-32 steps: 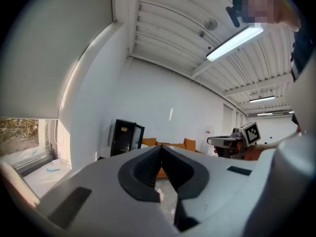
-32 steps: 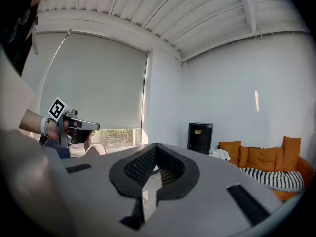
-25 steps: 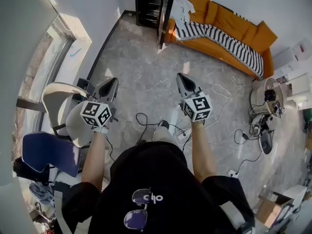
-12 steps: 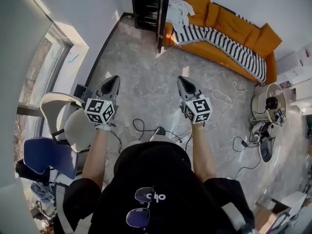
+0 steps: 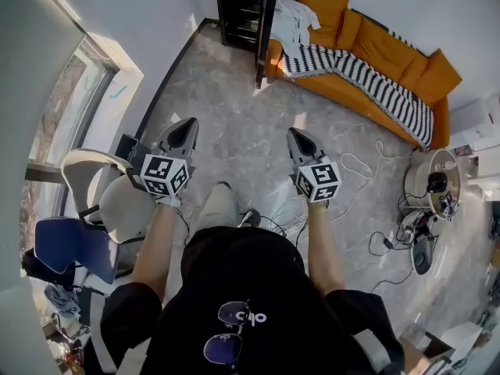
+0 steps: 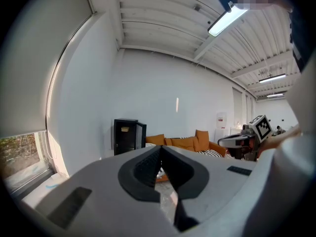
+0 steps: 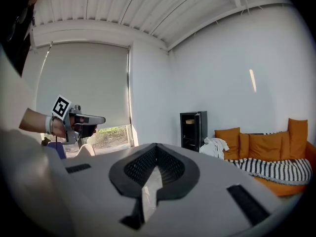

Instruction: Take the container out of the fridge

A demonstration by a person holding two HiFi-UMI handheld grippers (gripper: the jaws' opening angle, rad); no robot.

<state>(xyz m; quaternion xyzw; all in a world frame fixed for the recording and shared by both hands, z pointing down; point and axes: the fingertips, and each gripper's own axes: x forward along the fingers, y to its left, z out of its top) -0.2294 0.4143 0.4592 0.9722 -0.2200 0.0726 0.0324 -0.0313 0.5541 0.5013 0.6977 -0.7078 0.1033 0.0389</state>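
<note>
Facing the orange sofa (image 5: 375, 49) and, beside it, the black fridge (image 5: 238, 10), door open, well apart. Left gripper (image 5: 190, 125) and right gripper (image 5: 293, 133) clenched, empty, levelled at it: likely approach carry, nothing within reach. Yellowish container (image 7: 190, 121) sits on top shelf inside.

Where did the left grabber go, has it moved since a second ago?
Yes. The left gripper has moved forward, nearer the black fridge and further past the white chair.

Distant fridge (image 5: 241, 10), left gripper (image 5: 189, 125), right gripper (image 5: 296, 134)
</note>
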